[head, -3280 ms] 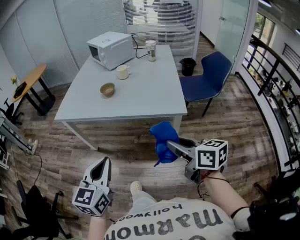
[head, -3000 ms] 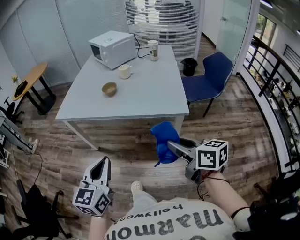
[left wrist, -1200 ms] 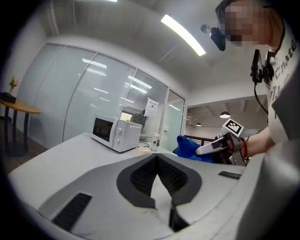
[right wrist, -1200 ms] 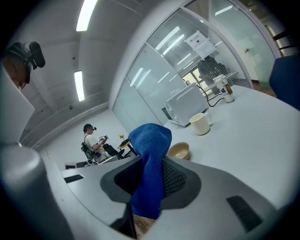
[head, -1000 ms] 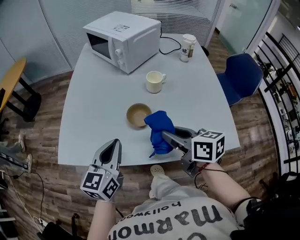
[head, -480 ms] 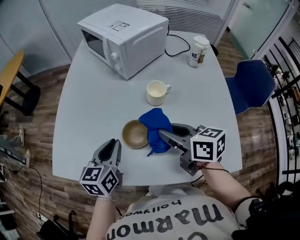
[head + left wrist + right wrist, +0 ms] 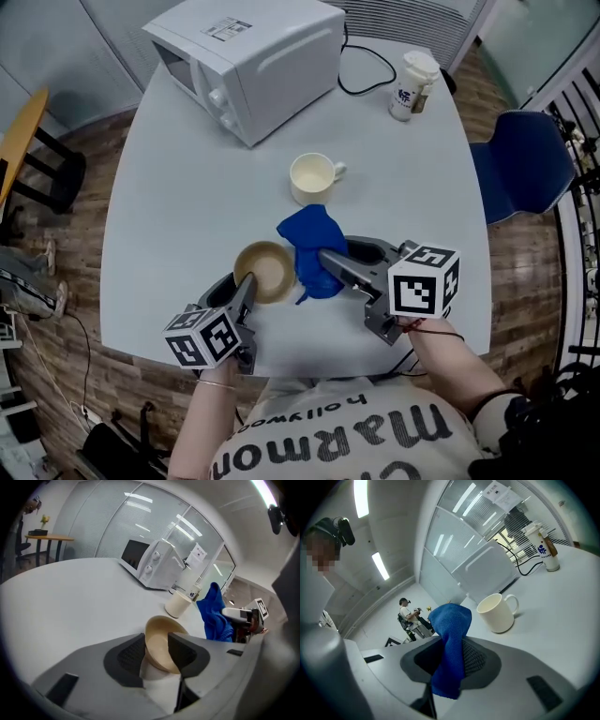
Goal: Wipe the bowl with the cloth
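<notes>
Head view | left gripper [image 7: 246,283]: opening, straddles near rim of round tan bowl [image 7: 265,271] | right gripper [image 7: 328,262]: clamps crumpled blue cloth [image 7: 307,246], just right of bowl.

Words to read: only the ones on the shirt

At 6 o'clock in the head view, the person's pale shirt [image 7: 309,441] has dark letters, seen upside down: a small "hollywood", and big letters that look like "marmon", cut off by the edge. The white microwave [image 7: 272,70] at 11 o'clock has a label [image 7: 228,28] on top, but its print is too small to read. The paper cup [image 7: 412,86] at 1 o'clock has a blue mark I cannot make out. A paper sheet [image 7: 198,552] on the glass wall is too tiny as well.
</notes>
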Available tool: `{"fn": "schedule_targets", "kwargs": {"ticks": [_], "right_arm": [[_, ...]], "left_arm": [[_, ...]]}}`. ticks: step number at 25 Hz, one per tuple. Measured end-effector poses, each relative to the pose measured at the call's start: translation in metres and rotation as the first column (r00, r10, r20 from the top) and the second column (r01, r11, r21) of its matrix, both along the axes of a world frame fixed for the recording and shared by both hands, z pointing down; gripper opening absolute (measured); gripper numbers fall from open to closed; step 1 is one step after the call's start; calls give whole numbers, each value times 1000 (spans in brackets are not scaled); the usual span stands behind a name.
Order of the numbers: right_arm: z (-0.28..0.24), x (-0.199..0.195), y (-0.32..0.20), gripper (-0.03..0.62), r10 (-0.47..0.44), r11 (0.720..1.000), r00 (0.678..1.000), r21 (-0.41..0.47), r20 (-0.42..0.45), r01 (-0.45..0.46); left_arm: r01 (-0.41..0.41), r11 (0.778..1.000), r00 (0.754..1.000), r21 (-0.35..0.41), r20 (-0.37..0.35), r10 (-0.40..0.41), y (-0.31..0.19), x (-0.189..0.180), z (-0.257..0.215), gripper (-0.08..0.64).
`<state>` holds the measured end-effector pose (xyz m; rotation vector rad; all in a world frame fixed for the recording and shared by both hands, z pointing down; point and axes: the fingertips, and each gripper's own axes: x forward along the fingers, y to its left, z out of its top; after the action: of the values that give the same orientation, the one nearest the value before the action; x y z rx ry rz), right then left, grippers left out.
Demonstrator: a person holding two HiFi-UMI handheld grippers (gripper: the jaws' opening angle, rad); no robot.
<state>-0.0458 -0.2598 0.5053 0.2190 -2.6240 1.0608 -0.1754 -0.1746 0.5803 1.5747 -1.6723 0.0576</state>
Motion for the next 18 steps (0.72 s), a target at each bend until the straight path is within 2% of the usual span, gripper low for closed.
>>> {"fn": "schedule_targets", "kwargs": {"ticks": [4,7,9,18], "right_arm": [[5,2,-1,101,-8,1000,1000,-15,10,8],[7,3,3,101,-12,1000,1000,-24,20,12],[7,3,3,101,-17,1000,1000,-20,22,17],[6,2,10,101,5,1000,1000,4,24,-5]], "left_arm": [[65,998,997,-20,44,-64,-1,-9,0,72],[79,996,996,-38,52,-77,3,-12,4,71],[84,996,995,-38,55,-82,1,-14,2,33],[0,999,999,-36,51,1,-9,-12,5,17]]}}
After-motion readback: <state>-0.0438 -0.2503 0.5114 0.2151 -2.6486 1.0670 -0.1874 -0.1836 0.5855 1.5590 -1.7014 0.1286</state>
